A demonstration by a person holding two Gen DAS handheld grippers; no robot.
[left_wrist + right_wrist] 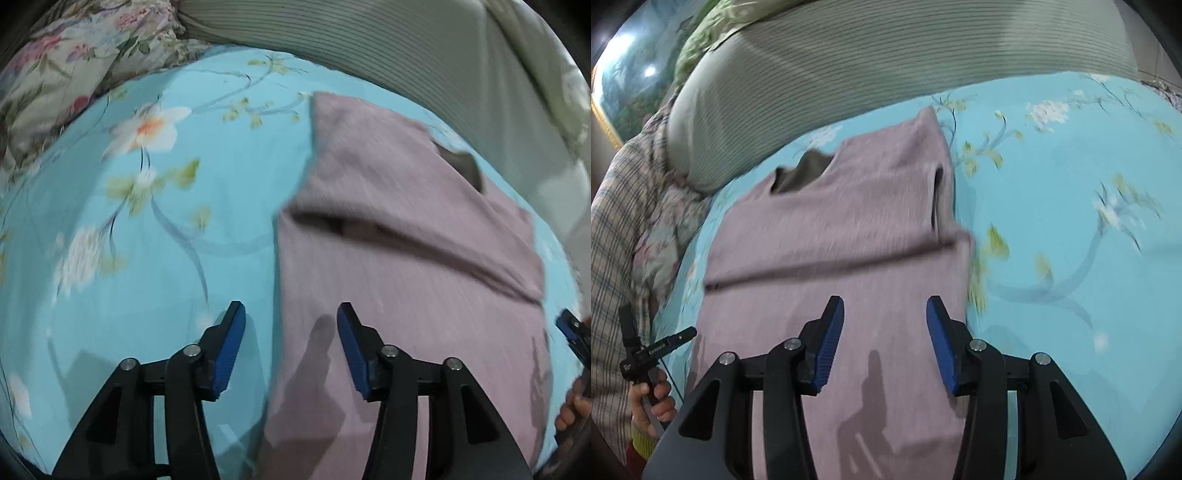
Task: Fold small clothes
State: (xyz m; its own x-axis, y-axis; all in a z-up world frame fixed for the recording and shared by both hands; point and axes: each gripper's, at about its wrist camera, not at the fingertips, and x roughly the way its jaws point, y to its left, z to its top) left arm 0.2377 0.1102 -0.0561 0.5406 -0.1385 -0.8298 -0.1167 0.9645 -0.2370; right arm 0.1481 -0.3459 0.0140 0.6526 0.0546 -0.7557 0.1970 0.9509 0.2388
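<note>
**Both grippers empty over a half-folded top**

A mauve top [406, 258] lies flat on the blue floral sheet [129, 277], with a grey ribbed cushion [886, 62] just beyond its far end. Its sides look already folded inward, so it makes a long narrow strip. The neck opening sits at the far end near the cushion, and the hem runs out of view under the grippers. The long axis therefore runs from the person straight away toward the cushion.

The left gripper [291, 321] hangs over the strip's left edge, fingers wide apart, holding nothing. One finger is above the sheet and the other above the cloth. The right gripper [885, 317] hangs over the strip near its right edge, fingers likewise apart and empty.

The risk, as I see it, lies in the grab. If the left fingers close where they stand, they may pinch sheet along with cloth, or catch only the top layer and pull the tucked side open. Uneven lifting by the two grippers would skew the next fold across the strip. Both views are motion-blurred, so the layers at the edges are hard to read.
</note>
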